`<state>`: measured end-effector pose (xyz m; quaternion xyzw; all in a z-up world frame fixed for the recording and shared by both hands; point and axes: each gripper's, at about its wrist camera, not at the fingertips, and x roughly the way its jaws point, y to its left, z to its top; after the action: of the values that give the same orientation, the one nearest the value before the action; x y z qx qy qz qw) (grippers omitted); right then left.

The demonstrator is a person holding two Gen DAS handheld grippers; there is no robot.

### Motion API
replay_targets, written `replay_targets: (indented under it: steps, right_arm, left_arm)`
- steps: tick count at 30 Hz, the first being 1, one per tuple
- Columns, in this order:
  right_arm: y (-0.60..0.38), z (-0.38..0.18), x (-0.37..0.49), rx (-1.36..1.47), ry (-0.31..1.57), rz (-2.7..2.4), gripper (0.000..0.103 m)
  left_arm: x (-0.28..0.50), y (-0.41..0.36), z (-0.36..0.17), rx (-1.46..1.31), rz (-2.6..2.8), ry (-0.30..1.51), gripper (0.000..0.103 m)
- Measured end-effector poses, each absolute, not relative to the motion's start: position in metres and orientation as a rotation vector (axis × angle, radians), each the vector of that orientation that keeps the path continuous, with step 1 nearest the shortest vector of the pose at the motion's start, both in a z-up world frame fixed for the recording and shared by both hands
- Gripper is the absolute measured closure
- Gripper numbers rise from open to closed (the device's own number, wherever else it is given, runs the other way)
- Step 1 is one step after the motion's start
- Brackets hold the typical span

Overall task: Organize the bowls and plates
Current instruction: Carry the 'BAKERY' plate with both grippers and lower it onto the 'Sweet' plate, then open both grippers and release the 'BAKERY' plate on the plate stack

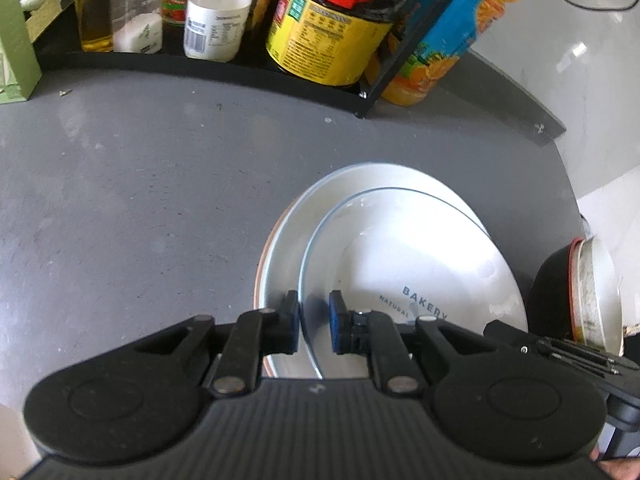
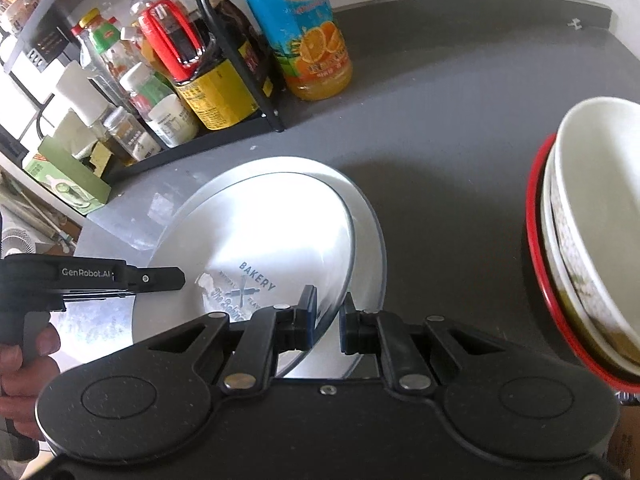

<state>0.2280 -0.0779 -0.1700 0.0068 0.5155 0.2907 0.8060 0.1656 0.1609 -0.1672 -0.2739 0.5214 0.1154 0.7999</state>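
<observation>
A white plate printed "BAKERY" (image 1: 420, 256) lies on a larger white plate (image 1: 288, 236) on the grey table. My left gripper (image 1: 314, 322) straddles the left rim of the BAKERY plate, with a gap left between its pads. My right gripper (image 2: 328, 318) straddles the right rim of the same plate (image 2: 256, 232), also with a gap; the larger plate (image 2: 370, 224) shows beneath. A stack of bowls (image 2: 592, 240), the lowest red-rimmed, stands to the right, and its edge shows in the left wrist view (image 1: 592, 288).
A black rack (image 1: 200, 60) with bottles and jars stands at the back of the grey table (image 1: 120, 200). An orange juice bottle (image 2: 308, 32) stands beside it. A green box (image 1: 16, 40) is at far left. The table edge runs right of the bowls.
</observation>
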Motion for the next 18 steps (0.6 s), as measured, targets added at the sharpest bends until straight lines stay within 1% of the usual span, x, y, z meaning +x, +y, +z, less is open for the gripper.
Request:
replay_targets:
  steps: [4,5,12,14,18]
  right_arm:
    - [-0.080,-0.171,0.226,0.024,1.106,0.605,0.092]
    - [-0.079,-0.171,0.226,0.023,1.106,0.600,0.092]
    - [-0.075,-0.171,0.223,0.009,1.100,0.585,0.090]
    - [-0.074,-0.172,0.223,0.011,1.099,0.584,0.090]
    - [-0.075,-0.173,0.225,0.037,1.098,0.578,0.091]
  left_arm:
    - [0.169,0.158,-0.168,-0.569,0.242,1.130,0.090]
    - [0.170,0.158,-0.168,-0.565,0.244,1.134,0.087]
    - [0.179,0.162,-0.168,-0.592,0.246,1.176,0.084]
    - [0.180,0.163,-0.169,-0.613,0.251,1.183,0.081]
    - [0.184,0.167,-0.169,-0.658,0.268,1.218,0.079]
